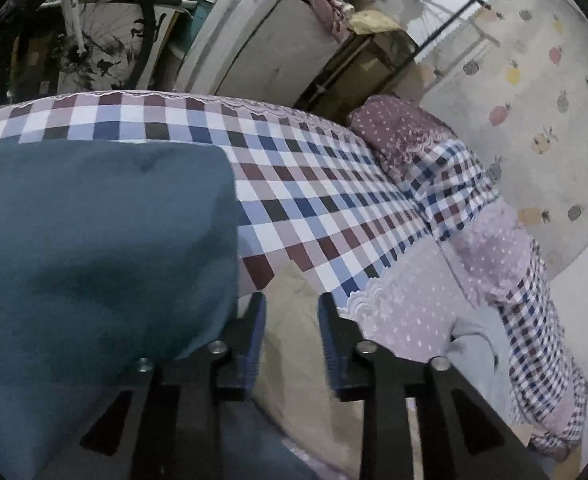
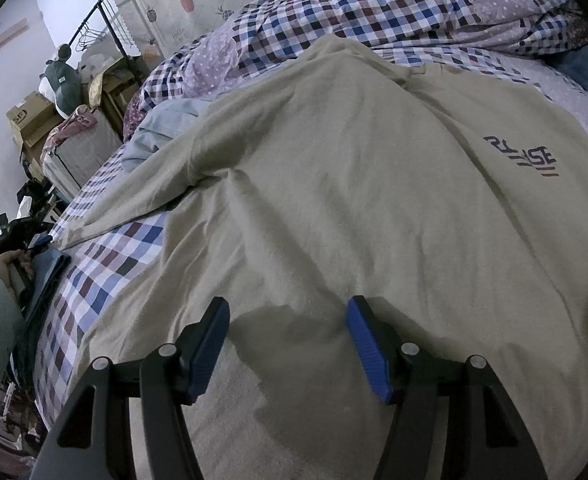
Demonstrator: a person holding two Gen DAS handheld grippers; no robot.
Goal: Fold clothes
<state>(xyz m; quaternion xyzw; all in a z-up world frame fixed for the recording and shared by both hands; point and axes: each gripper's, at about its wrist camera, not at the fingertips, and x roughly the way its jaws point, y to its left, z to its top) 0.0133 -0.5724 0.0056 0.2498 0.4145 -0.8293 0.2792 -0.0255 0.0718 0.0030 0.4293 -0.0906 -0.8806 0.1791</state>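
Observation:
A beige T-shirt (image 2: 334, 168) with a dark chest print (image 2: 522, 158) lies spread on the checked bed, one sleeve reaching left. My right gripper (image 2: 287, 312) hovers open just above its lower part, nothing between the blue pads. In the left wrist view a corner of the beige T-shirt (image 1: 294, 312) shows between the fingers of my left gripper (image 1: 291, 306), which stands open above it. A folded teal garment (image 1: 93, 232) lies directly left of that gripper on the checked sheet (image 1: 318, 200).
A crumpled checked and dotted quilt (image 2: 374, 16) is heaped at the far side of the bed, with a pale blue garment (image 2: 165, 124) beside it. Boxes, a clothes rack (image 2: 105, 28) and a bicycle (image 1: 105, 36) crowd the floor past the bed's edge.

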